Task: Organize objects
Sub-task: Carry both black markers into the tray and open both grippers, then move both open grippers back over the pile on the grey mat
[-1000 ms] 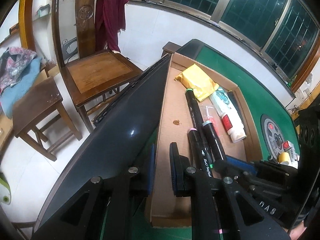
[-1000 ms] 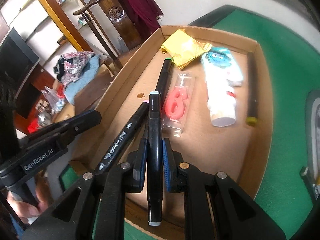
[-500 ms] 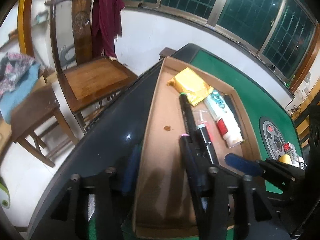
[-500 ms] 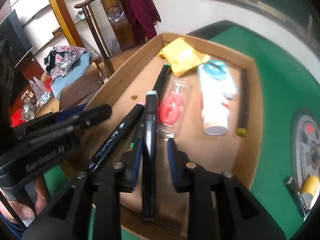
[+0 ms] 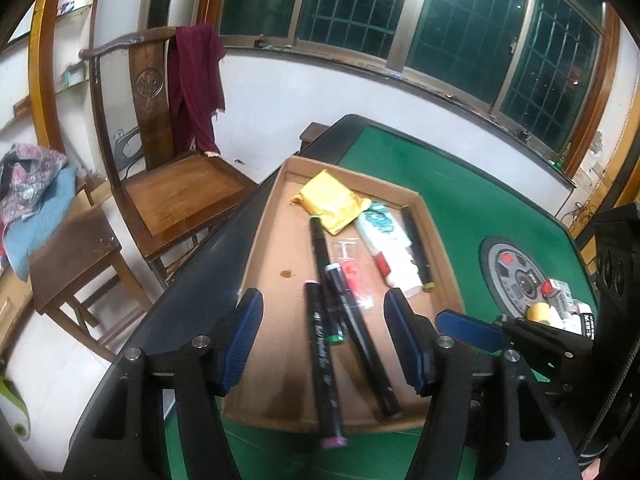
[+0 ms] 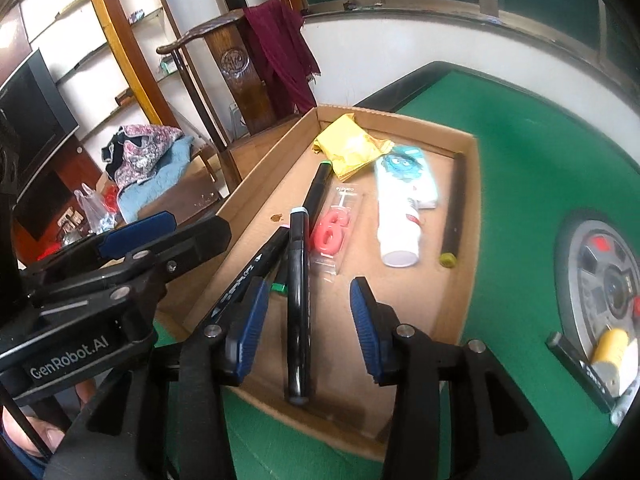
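A shallow cardboard tray (image 5: pixel 276 280) (image 6: pixel 404 304) lies on the green table. My left gripper (image 5: pixel 324 340) hovers over its near end, jaws opening. A pink-capped black marker (image 5: pixel 322 360) lies below them, untouched, its near end over the front rim. My right gripper (image 6: pixel 308 328) is also opening; a pale-capped black marker (image 6: pixel 298 300) lies loose between its pads. Further in are a green-capped marker (image 5: pixel 318 244), a red "6" candle pack (image 6: pixel 330 232), a white tube (image 6: pixel 400 216), a yellow packet (image 5: pixel 332 204) and a yellow-tipped black marker (image 6: pixel 452 208).
The green felt table (image 5: pixel 460 184) has a round centre panel (image 6: pixel 600 272) with small items on it at the right. A wooden chair (image 5: pixel 180 184) draped with a maroon cloth and a low stool (image 5: pixel 72 252) stand beyond the table's left edge.
The right gripper's jaws were shut on the pale-capped marker and have let it go into the tray. The left jaws have spread too. Both grippers have lifted and drawn back.
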The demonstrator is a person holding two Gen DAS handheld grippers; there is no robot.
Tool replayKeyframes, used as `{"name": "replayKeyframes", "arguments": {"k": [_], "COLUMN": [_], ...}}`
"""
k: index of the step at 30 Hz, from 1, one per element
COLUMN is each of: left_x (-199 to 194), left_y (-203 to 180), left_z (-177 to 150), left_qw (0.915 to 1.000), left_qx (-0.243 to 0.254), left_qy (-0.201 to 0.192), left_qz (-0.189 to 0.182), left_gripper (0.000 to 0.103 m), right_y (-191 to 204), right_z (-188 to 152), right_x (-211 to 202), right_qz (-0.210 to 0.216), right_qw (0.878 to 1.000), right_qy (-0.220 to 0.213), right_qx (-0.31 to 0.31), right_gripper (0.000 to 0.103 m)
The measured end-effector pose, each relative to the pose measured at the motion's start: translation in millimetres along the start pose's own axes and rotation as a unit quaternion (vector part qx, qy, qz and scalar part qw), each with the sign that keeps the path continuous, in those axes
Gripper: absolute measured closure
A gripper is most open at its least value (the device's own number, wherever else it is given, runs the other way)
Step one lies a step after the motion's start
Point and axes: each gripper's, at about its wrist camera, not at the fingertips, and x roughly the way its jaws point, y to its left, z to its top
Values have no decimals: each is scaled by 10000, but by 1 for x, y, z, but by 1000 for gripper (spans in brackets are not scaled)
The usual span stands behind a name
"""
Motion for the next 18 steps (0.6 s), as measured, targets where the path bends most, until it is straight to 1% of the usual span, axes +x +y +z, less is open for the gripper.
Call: {"name": "replayKeyframes", "arguments": {"k": [5,9,12,18], "left_x": [-12,-17,-17,-16], "left_y": [-19,-43,-68,-113], "left_z": [-4,-8,-12,-20], "left_qw": [9999,9993,9985,9959], "left_qx": [68,233,410,718], "left_qy": [-10,-10,27,131], "left_qz": [-154,-275,-354,-535], "left_gripper": [46,45,43,43], "right_y": [-8,-25,-44,-92], "right_z": [-9,-21,-32,-52], "right_x": [-19,-38,-56,-94], "right_qz": [57,55,-17,-196], "right_qw": [9999,9995,9989,9959], "right_qy": [-51,-125,-201,-400], "right_qx": [132,289,419,785], "right_gripper": [62,60,58,57]}}
